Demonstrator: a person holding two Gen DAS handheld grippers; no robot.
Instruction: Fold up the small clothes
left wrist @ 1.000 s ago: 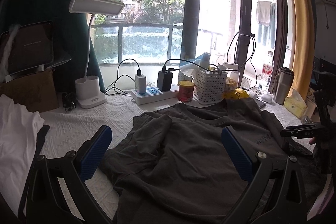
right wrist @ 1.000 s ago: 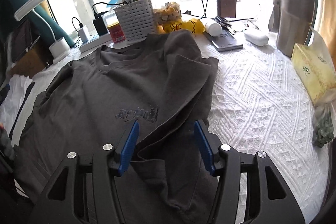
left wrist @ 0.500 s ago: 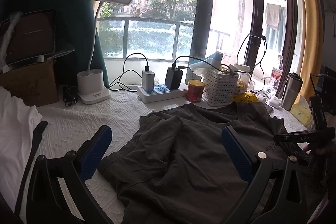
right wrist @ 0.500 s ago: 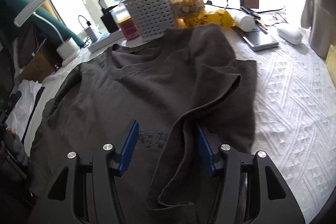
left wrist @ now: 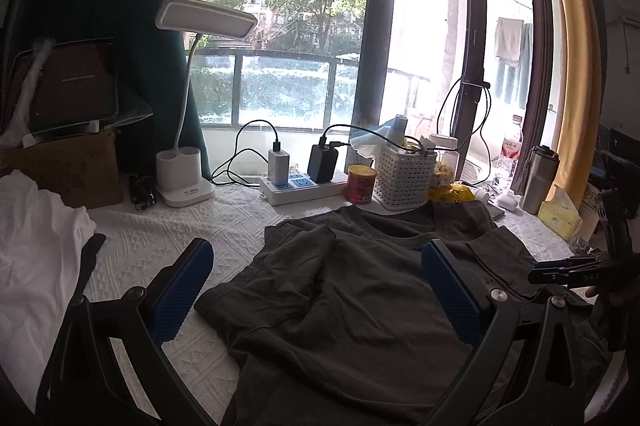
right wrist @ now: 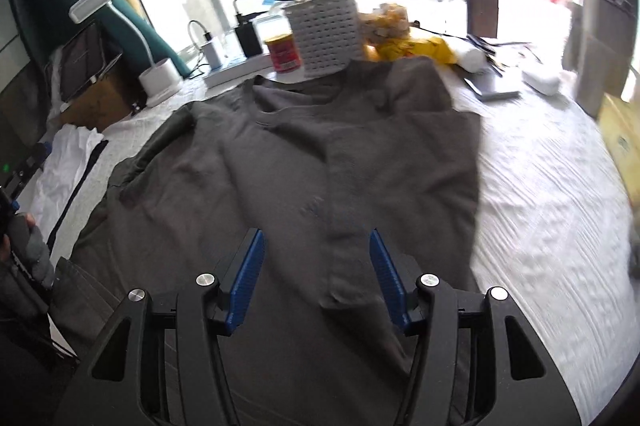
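Observation:
A dark grey T-shirt [left wrist: 340, 298] lies spread on the white textured tablecloth [left wrist: 188, 222], neckline toward the window. In the right wrist view the T-shirt [right wrist: 280, 166] has its right side folded in over the chest, with the fold's edge running down the middle. My left gripper [left wrist: 316, 290] hovers above the shirt's left half, jaws wide open with nothing between them. My right gripper [right wrist: 316, 278] is open above the shirt's lower part, and the folded edge lies below its pads. The right gripper [left wrist: 568, 272] also shows at the right edge of the left wrist view.
Along the window stand a white desk lamp [left wrist: 184, 182], a power strip [left wrist: 300, 186], a red can [left wrist: 361, 184], a white basket [left wrist: 404, 174], a steel tumbler [left wrist: 538, 180] and a yellow tissue pack [left wrist: 560, 218]. White clothes [left wrist: 36, 246] and a cardboard box [left wrist: 68, 166] lie left.
Both grippers have drawn back a little from the shirt. The shirt's right flap, bunched beside the right gripper's finger before, now lies flat over the chest. Both grippers stayed open.

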